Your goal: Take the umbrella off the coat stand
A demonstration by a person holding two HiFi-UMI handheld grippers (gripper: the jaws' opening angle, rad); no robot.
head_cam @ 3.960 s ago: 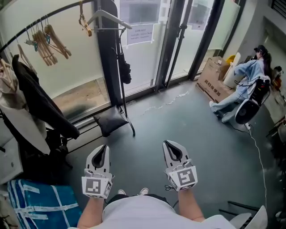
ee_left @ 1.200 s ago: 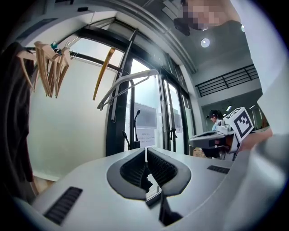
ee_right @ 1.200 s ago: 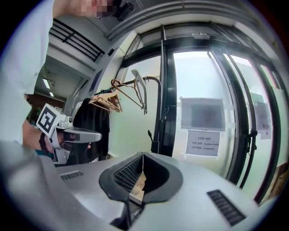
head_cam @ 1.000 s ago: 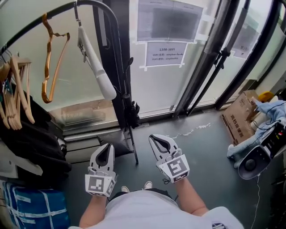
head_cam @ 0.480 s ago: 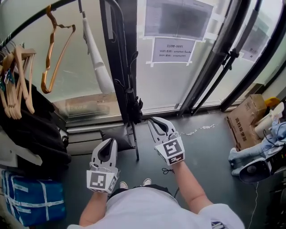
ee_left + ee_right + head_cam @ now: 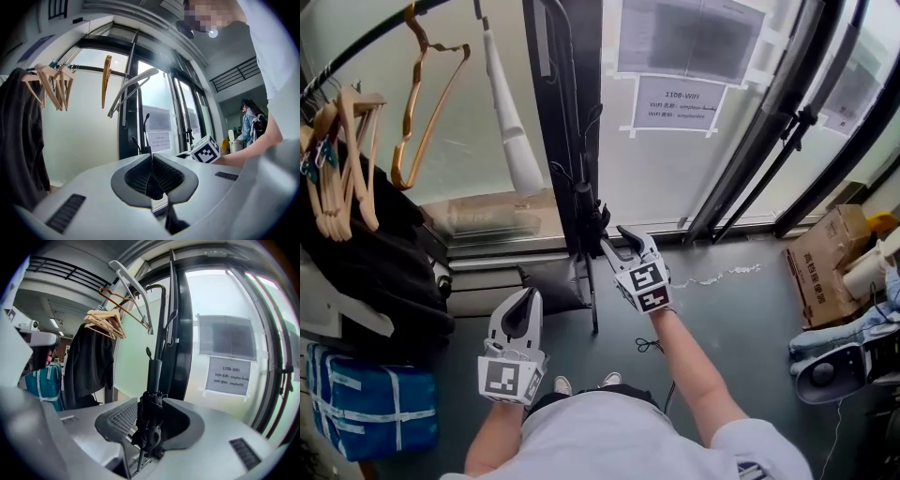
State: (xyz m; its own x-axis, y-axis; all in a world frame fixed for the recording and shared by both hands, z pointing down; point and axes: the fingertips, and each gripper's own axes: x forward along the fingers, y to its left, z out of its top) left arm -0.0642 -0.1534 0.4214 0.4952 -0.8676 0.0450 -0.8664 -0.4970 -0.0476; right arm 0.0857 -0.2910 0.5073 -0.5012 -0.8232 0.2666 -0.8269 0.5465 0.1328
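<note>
Black umbrella (image 6: 149, 420) is straddled, unpinched, by the right gripper (image 6: 612, 236), its jaws just opened; it should be clamped firmly, then lifted clear.

The right arm reaches forward, its right gripper (image 6: 612, 239) at the umbrella (image 6: 150, 420) with jaws just opened and standing apart around it, while the left gripper (image 6: 525, 295) sits well back from the umbrella, level, jaws together.
</note>
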